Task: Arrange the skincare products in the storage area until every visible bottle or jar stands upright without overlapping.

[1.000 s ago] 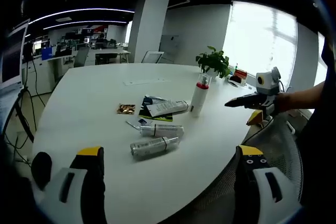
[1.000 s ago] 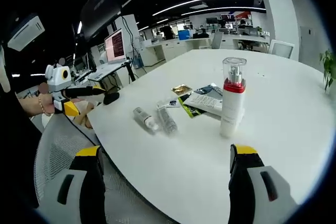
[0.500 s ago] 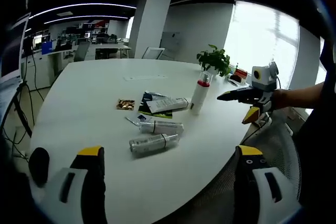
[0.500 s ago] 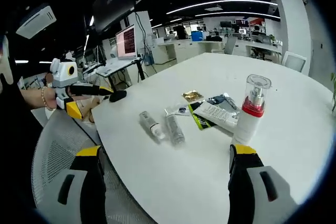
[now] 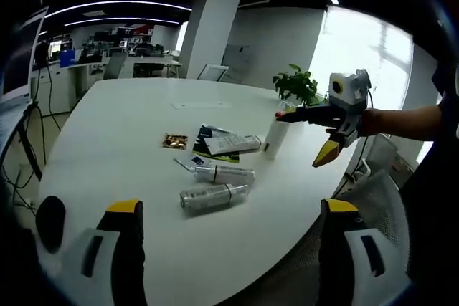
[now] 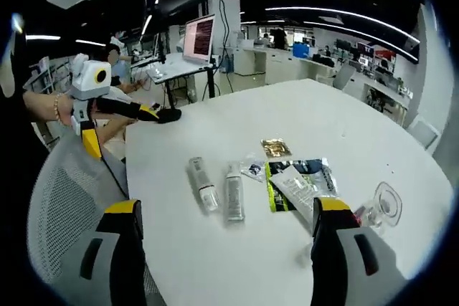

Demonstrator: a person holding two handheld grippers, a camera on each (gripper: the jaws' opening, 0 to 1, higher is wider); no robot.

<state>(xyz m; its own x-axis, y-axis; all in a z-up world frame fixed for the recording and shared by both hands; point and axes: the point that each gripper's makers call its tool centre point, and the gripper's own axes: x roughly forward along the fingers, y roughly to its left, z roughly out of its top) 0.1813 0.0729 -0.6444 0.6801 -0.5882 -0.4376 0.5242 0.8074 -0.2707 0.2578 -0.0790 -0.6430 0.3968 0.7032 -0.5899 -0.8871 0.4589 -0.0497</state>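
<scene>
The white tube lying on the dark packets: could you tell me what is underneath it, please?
Under the white tube lie flat sachets, dark with a green edge, resting on the white table. How many are stacked, and their covered print, cannot be seen.

A broad white oval table (image 5: 107, 127) carries two silver tubes (image 5: 213, 196) lying flat at its middle. At their 12 o'clock rest a white tube (image 5: 231, 144) on dark sachets and a gold foil packet (image 5: 173, 141). At 2 o'clock stands a white pump bottle with red collar (image 5: 274, 136).

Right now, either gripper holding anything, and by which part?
Nothing held. Left gripper and right gripper are both open with nothing between the jaws; the pump bottle stands free on the table.
</scene>
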